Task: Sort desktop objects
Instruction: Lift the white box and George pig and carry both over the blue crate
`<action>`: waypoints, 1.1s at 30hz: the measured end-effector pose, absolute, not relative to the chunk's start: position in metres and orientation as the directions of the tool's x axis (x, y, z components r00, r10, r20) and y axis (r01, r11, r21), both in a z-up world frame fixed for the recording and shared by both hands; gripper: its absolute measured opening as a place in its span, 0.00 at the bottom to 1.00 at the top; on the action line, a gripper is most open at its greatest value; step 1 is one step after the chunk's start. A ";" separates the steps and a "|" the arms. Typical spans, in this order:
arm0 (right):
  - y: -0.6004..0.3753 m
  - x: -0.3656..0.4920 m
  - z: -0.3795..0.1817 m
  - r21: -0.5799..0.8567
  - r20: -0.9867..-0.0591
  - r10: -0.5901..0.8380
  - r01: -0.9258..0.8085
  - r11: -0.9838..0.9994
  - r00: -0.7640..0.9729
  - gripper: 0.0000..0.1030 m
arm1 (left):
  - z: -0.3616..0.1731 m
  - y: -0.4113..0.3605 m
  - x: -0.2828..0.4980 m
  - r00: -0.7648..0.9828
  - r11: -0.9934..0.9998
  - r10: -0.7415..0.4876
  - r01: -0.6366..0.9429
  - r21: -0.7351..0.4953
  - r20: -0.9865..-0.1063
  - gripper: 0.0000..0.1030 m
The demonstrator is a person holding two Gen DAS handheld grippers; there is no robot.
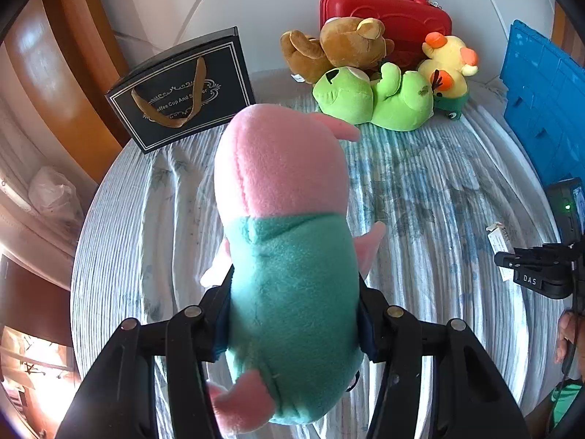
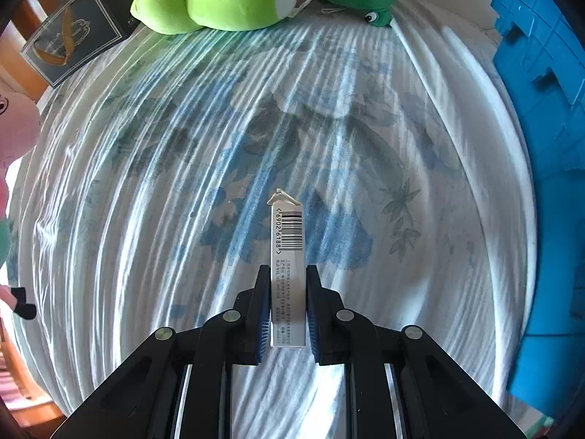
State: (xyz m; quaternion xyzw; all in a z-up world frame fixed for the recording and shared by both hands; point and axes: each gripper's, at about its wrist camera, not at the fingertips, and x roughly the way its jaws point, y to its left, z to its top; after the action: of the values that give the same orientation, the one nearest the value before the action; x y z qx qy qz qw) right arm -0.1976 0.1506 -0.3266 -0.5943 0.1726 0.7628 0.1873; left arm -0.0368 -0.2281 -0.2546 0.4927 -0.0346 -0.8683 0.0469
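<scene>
A pink and teal plush toy (image 1: 289,256) fills the middle of the left wrist view, head pointing away from me. My left gripper (image 1: 294,281) is shut on its teal body, and the toy hangs above the striped blue-and-white cloth (image 1: 420,183). In the right wrist view my right gripper (image 2: 287,270) is shut on a slim white box with a barcode (image 2: 288,234), pointing steeply down just over the cloth (image 2: 182,146). The plush toy (image 2: 18,124) shows at that view's left edge. The right gripper (image 1: 512,259) and its white box (image 1: 497,237) also appear at the right edge of the left wrist view.
At the back stand a black gift bag (image 1: 179,91), a brown bear (image 1: 351,40), a green frog plush (image 1: 365,98), a yellow duck plush (image 1: 449,62) and a red case (image 1: 398,7). A blue crate (image 1: 544,102) lines the right side. A hand (image 1: 566,333) shows at the lower right.
</scene>
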 end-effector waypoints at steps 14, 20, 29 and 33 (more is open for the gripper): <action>0.154 -0.159 -0.210 0.110 -0.917 0.066 -0.408 -0.906 -0.393 0.17 | -0.211 -0.195 -0.033 -0.548 -0.994 -0.109 0.057 0.093 -0.829 0.52; 0.147 -0.155 -0.167 0.146 -0.889 0.049 -0.384 -0.912 -0.455 0.17 | -0.186 -0.176 -0.030 -0.577 -0.994 -0.110 0.060 0.092 -0.809 0.52; 0.148 -0.133 -0.114 0.146 -0.855 0.046 -0.326 -0.934 -0.516 0.17 | -0.144 -0.146 -0.024 -0.622 -0.994 -0.108 0.060 0.090 -0.776 0.52; 0.156 -0.119 -0.094 0.160 -0.838 0.044 -0.322 -0.933 -0.543 0.17 | -0.125 -0.132 -0.021 -0.643 -0.994 -0.105 0.059 0.088 -0.759 0.52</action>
State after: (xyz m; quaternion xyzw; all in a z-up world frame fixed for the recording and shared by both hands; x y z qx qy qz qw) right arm -0.1193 0.1565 -0.0942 -0.4660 0.1492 0.8657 0.1059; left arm -0.0215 -0.1320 -0.1248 0.4200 -0.0275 -0.9060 0.0450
